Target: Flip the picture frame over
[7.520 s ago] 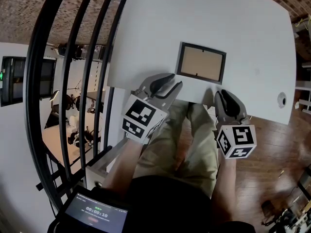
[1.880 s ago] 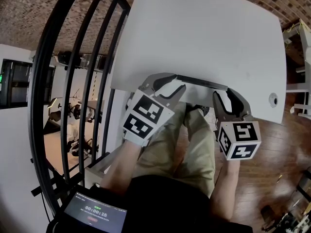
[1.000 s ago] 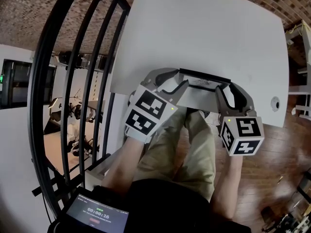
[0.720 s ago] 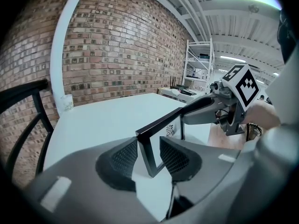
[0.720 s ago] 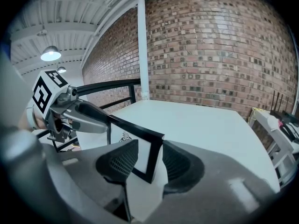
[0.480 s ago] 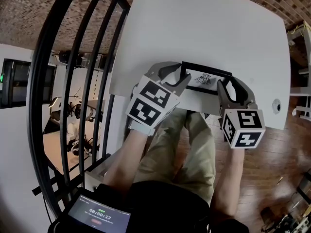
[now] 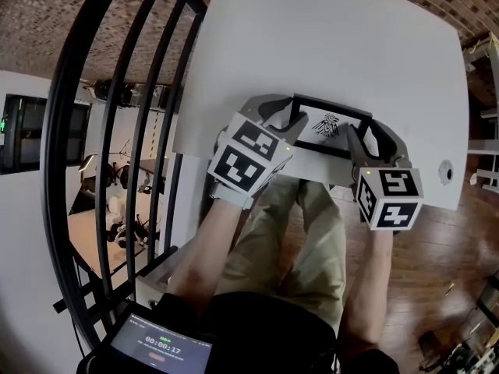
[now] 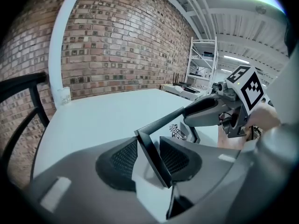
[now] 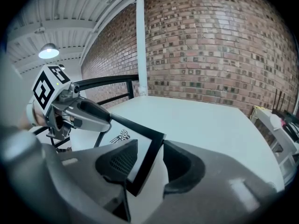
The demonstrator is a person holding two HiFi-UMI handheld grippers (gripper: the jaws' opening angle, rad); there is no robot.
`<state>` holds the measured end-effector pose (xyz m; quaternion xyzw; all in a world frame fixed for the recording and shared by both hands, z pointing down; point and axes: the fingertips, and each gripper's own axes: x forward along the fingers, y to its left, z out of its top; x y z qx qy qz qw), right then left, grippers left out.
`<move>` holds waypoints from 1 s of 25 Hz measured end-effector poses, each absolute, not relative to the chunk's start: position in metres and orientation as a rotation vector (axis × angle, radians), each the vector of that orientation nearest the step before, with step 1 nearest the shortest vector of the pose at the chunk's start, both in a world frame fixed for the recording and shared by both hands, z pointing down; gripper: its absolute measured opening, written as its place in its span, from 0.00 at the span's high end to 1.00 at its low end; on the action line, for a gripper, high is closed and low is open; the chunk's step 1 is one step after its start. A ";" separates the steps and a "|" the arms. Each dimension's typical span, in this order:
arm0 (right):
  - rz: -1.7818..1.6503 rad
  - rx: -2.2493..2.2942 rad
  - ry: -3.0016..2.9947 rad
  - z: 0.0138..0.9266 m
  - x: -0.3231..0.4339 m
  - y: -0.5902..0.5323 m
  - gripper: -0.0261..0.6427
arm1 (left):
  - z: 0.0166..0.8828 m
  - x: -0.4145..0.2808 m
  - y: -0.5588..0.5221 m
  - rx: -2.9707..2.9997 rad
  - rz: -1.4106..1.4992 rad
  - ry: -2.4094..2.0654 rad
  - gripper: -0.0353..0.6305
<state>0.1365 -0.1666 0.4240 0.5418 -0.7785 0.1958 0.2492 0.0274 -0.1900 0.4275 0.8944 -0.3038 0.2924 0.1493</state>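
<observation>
The black picture frame [image 7: 331, 125] lies face up near the front edge of the white table [image 7: 327, 37], showing a white sheet with a small black insect drawing. My left gripper [image 7: 284, 111] is shut on its left rail [image 8: 161, 122], which runs slantwise between the pads. On the other side, my right gripper [image 7: 374, 135] holds the right rail [image 9: 140, 164]. Its jaws have just been opening slightly, with the rail still between them and touching the pads. Each gripper view shows the other gripper across the frame.
A black metal railing [image 7: 117, 131] runs along the table's left side. A round cable hole [image 7: 446, 172] sits near the table's right front corner. A small cup [image 8: 64, 95] stands at the far edge. The person's legs [image 7: 304, 224] are below the front edge.
The frame went from back side up, through standing on edge, to face up with the drawing showing. Both grippers moved forward and down with it.
</observation>
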 end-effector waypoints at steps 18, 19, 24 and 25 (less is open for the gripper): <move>0.589 1.469 -2.131 0.441 0.138 -0.178 0.73 | 0.444 0.029 -0.200 2.538 0.838 -0.861 0.70; 0.592 1.470 -2.132 0.441 0.138 -0.178 0.73 | 0.444 0.029 -0.200 2.538 0.838 -0.861 0.70; 0.607 1.480 -2.138 0.443 0.138 -0.183 0.73 | 0.446 0.030 -0.205 2.535 0.835 -0.861 0.70; 0.611 1.481 -2.139 0.444 0.139 -0.184 0.73 | 0.447 0.030 -0.207 2.534 0.835 -0.861 0.70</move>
